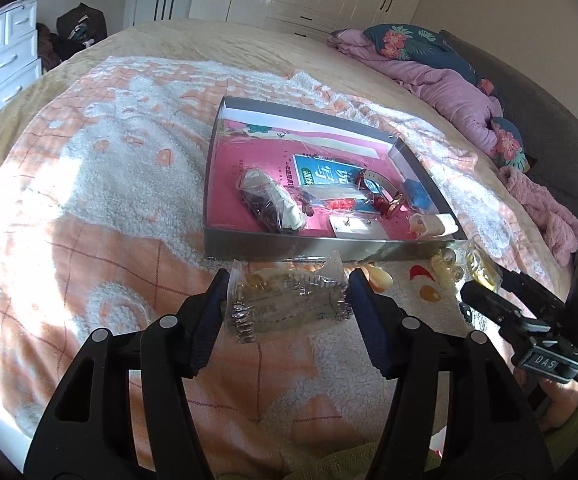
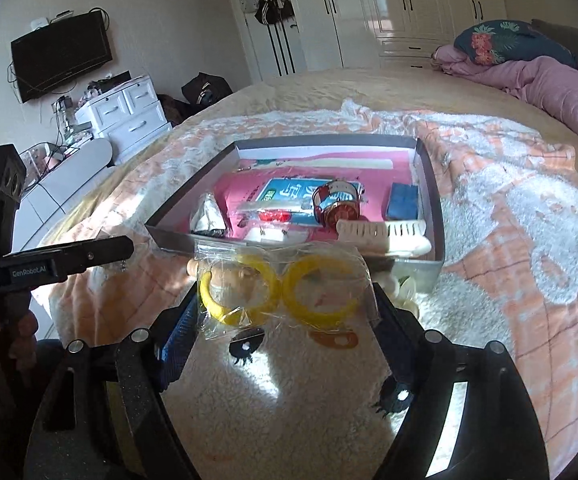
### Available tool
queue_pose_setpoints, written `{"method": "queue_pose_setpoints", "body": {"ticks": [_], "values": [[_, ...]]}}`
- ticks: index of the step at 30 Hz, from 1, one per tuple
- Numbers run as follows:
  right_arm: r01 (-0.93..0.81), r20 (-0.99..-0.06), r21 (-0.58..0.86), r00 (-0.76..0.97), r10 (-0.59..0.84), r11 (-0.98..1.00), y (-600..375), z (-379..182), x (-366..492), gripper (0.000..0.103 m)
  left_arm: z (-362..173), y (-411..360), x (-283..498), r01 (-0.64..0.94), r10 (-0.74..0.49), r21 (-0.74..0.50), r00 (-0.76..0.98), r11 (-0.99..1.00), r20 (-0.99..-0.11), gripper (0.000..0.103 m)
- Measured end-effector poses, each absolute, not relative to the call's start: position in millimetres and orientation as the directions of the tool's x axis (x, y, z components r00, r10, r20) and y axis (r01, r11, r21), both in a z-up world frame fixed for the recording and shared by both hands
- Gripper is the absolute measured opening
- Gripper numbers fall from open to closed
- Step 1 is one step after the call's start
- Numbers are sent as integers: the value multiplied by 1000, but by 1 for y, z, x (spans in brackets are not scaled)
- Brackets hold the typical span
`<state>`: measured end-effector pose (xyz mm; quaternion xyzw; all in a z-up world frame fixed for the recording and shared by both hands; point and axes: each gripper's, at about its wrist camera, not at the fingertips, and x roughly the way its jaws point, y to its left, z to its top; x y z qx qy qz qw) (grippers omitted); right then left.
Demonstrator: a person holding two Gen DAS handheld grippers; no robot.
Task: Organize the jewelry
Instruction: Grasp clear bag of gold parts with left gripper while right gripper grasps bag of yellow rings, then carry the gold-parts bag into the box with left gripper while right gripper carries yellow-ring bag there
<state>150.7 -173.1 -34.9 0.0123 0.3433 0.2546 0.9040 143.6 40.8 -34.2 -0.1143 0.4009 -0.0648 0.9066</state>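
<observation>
Several items already lie inside the shallow box [image 1: 321, 246] on the bed: a wrapped dark bundle [image 1: 271, 204], a red watch [image 1: 381, 192], a blue block [image 1: 417, 194] and an earring card [image 1: 359, 227]. Judged from this, the sorting is partly done.

Left wrist view: the left hand-held gripper [image 1: 287, 294] has its fingers against both ends of a clear packet of silver chain [image 1: 285, 300], which appears clamped and lifted just short of the box's near wall. Loose amber beads [image 1: 447, 266] and pale pieces remain on the blanket [image 1: 109, 184] beside the box, so work is left. The right hand-held gripper [image 1: 485, 288] shows at the side here, with a yellowish bag at its tip.

Right wrist view: the right hand-held gripper [image 2: 285, 300] grasps a clear bag of two yellow bangles [image 2: 279, 290], held near the box's front edge and not yet inside. This view alone shows a white comb-like piece [image 2: 383, 232] in the box's near corner, and the left tool [image 2: 69, 262] only from the side. The chain packet is not visible here.
</observation>
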Motion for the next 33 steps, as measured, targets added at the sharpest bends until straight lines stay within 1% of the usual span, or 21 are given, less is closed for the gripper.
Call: {"method": "queue_pose_setpoints", "body": {"ticks": [9, 17, 33], "values": [[-460, -587, 177, 661, 468, 870, -171, -13, 184, 78, -27, 42, 166, 19, -187, -237, 676, 971, -713, 52], [-442, -571, 160, 688, 448, 882, -172, -8, 210, 78, -27, 41, 195, 14, -143, -182, 674, 983, -724, 52], [-404, -602, 124, 695, 392, 906, -175, -20, 253, 79, -45, 39, 227, 25, -132, -151, 642, 988, -756, 53]]}}
